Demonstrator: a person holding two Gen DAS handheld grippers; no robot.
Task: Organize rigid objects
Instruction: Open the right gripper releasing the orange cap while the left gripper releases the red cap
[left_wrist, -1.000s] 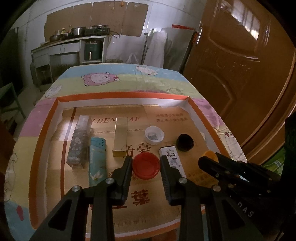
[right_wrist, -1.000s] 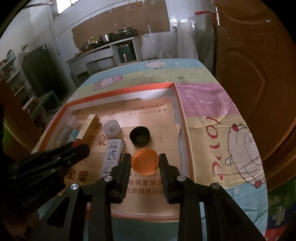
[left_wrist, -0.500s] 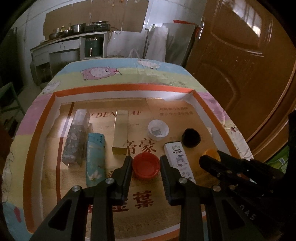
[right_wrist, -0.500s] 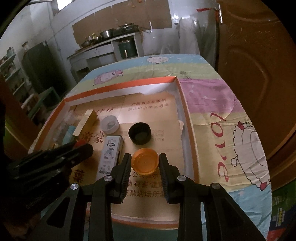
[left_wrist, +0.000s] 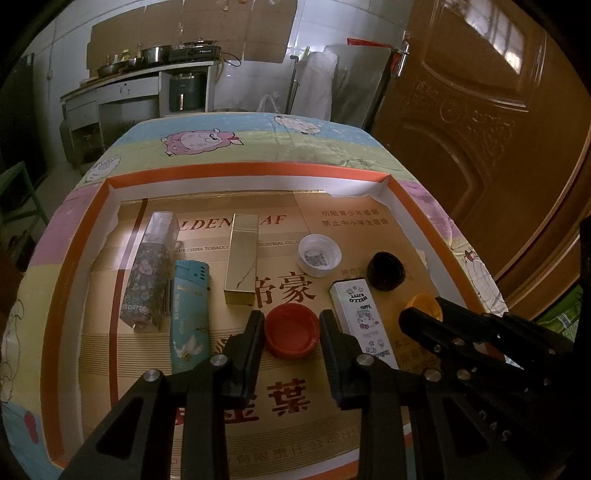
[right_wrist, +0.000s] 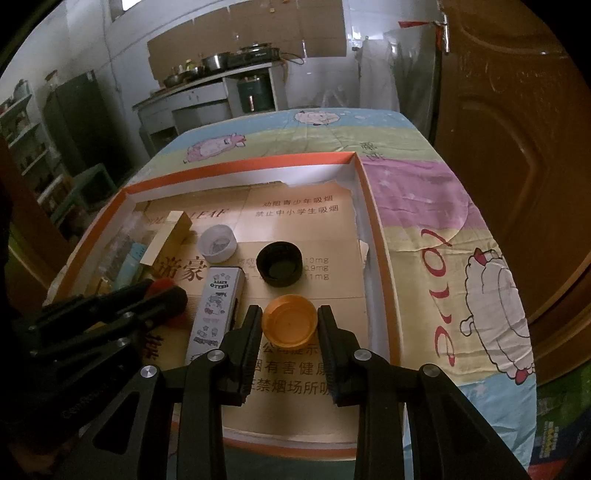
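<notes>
Grippers hold steady over the last second: left gripper (left_wrist: 291, 328) clamps the red cap (left_wrist: 292, 330), right gripper (right_wrist: 289, 325) the orange cap (right_wrist: 290, 324), both inside the tray (left_wrist: 408, 195), so sorting has paused.

Red cap (left_wrist: 291, 330), orange cap (right_wrist: 289, 324), black cap (right_wrist: 279, 263), gold box (left_wrist: 241, 258) (floral box (left_wrist: 149, 273) alongside)

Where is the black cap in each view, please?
Left wrist view: black cap at right of centre, beyond the white Kitty box.
Right wrist view: black cap at centre, just beyond the orange cap.
Shared landmark: the white cap, left of it.
</notes>
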